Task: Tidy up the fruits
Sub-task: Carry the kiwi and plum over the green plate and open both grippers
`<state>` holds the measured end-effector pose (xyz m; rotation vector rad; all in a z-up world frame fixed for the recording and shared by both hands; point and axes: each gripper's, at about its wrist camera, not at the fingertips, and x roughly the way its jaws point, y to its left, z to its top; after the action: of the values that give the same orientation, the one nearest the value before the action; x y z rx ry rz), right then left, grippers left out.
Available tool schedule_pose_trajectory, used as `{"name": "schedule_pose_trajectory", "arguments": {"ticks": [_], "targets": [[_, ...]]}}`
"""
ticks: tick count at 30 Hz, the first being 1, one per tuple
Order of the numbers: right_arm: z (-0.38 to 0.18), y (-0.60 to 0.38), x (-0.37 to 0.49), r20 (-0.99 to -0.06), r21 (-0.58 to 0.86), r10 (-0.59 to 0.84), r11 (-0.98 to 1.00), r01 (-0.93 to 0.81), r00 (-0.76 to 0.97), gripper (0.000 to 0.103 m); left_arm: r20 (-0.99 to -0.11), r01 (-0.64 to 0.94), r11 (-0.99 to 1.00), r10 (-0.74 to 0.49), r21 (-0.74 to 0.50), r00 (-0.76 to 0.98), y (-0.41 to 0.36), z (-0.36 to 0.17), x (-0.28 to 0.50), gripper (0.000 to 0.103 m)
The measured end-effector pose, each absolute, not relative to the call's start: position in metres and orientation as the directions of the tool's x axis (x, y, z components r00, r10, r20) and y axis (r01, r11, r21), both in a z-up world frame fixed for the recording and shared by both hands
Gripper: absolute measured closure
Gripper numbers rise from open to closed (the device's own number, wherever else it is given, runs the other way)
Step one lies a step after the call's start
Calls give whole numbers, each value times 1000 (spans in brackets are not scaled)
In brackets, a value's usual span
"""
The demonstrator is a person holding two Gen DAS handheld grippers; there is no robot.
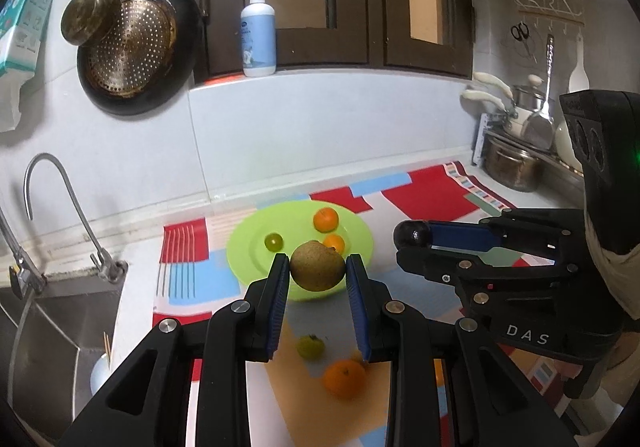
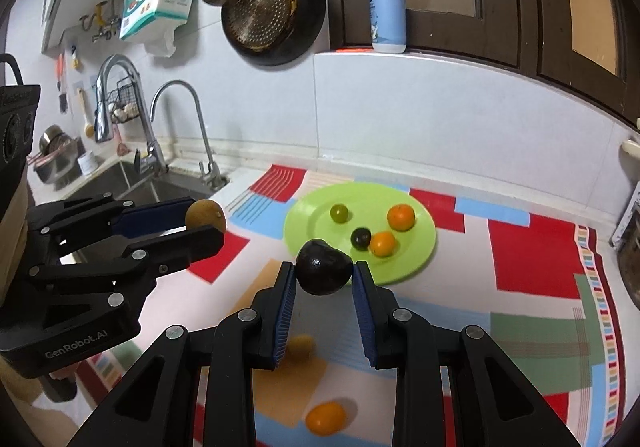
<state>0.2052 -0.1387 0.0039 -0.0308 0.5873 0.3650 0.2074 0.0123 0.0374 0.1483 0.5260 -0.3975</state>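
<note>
Left wrist view: my left gripper (image 1: 318, 273) clamps a brown fruit (image 1: 317, 265); ahead lies the green plate (image 1: 256, 247), already holding several fruits, while an orange (image 1: 345, 378) waits on the bench below.

Right wrist view: my right gripper (image 2: 324, 275) pinches a dark fruit (image 2: 323, 273) just short of that plate; two loose fruits remain beneath.

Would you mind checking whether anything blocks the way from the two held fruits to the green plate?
Nothing visible does. The brown fruit and dark fruit hang just short of the green plate, whose near rim is bare.
</note>
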Motion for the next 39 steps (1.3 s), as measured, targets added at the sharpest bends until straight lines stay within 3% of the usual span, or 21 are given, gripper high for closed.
{"name": "schedule_pose_trajectory", "arguments": {"ticks": [16,39], "targets": [[24,-142,257,-505,67,318,941,-331,802,73,-484,401,915,-328,52,811,7,49,261,74],[-3,-144,355,-550,100,316,944,-315,773,73,-533,414,910,-335,31,777,1,22,358,74]]}}
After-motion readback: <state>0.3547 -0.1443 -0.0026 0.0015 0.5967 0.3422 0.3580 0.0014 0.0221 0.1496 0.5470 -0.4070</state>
